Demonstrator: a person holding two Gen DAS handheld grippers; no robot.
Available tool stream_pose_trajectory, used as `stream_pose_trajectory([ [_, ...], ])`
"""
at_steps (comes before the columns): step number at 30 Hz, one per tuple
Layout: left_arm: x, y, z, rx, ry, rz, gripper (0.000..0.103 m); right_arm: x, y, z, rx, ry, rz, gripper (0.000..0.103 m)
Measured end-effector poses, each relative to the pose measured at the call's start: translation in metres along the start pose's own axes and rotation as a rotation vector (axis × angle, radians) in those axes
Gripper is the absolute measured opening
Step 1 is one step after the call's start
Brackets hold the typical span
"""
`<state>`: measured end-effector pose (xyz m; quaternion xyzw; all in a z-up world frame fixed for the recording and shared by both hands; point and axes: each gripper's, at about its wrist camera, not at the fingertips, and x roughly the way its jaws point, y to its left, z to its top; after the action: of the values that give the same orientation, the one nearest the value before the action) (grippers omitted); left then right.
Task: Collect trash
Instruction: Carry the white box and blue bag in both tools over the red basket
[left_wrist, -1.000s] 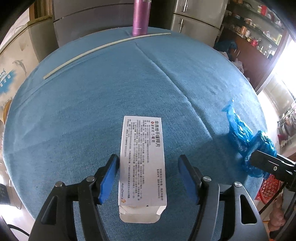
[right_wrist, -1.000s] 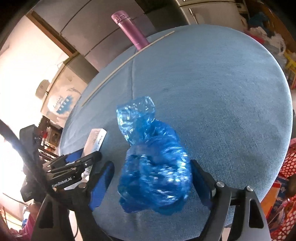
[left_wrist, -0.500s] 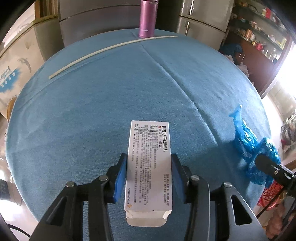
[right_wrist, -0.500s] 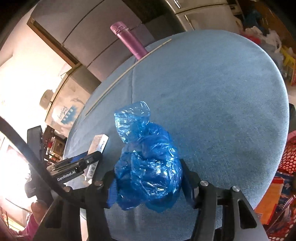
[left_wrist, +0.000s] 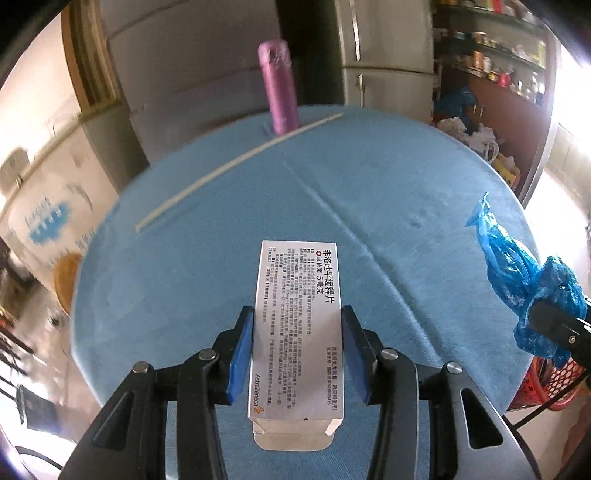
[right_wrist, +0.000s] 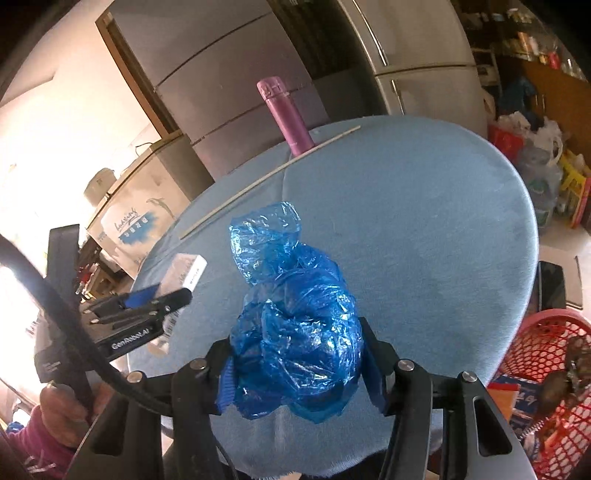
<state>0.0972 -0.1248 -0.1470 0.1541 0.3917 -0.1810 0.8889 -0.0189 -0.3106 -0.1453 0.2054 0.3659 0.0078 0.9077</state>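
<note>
My left gripper (left_wrist: 297, 325) is shut on a white medicine box (left_wrist: 297, 325) with black print and holds it above the round blue table (left_wrist: 388, 206); the box's open flap points toward me. My right gripper (right_wrist: 297, 354) is shut on a crumpled blue plastic bag (right_wrist: 295, 314) and holds it above the table. The bag also shows at the right edge of the left wrist view (left_wrist: 524, 280). The box and left gripper show at the left of the right wrist view (right_wrist: 184, 273).
A pink bottle (left_wrist: 279, 88) stands at the table's far edge. A long white stick (left_wrist: 236, 166) lies across the far left of the table. A red mesh basket (right_wrist: 546, 373) with rubbish sits on the floor to the right. Grey cabinets and a fridge stand behind.
Both grippers closed on their items about half a second ago. Since then both have lifted and tilted up with the box and the bag, so more of the room shows.
</note>
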Motion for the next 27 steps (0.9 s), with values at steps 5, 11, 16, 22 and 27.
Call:
stream_pose_trajectory([
  [5, -0.026, -0.013, 0.000, 0.061, -0.053, 0.005, 0.047, -0.024, -0.005, -0.004, 0.009, -0.028, -0.021, 0.059],
  [11, -0.042, -0.027, 0.002, 0.102, -0.085, -0.013, 0.047, -0.042, -0.012, -0.009, 0.030, -0.041, -0.035, 0.059],
  [16, -0.049, -0.034, 0.000, 0.115, -0.085, -0.025, 0.047, -0.050, -0.017, -0.016, 0.044, -0.043, -0.045, 0.059],
  [22, -0.050, -0.047, -0.001, 0.131, -0.071, -0.048, 0.047, -0.055, -0.026, -0.021, 0.074, -0.046, -0.053, 0.059],
  [27, -0.052, -0.058, -0.001, 0.157, -0.070, -0.055, 0.047, -0.060, -0.033, -0.022, 0.090, -0.057, -0.057, 0.059],
])
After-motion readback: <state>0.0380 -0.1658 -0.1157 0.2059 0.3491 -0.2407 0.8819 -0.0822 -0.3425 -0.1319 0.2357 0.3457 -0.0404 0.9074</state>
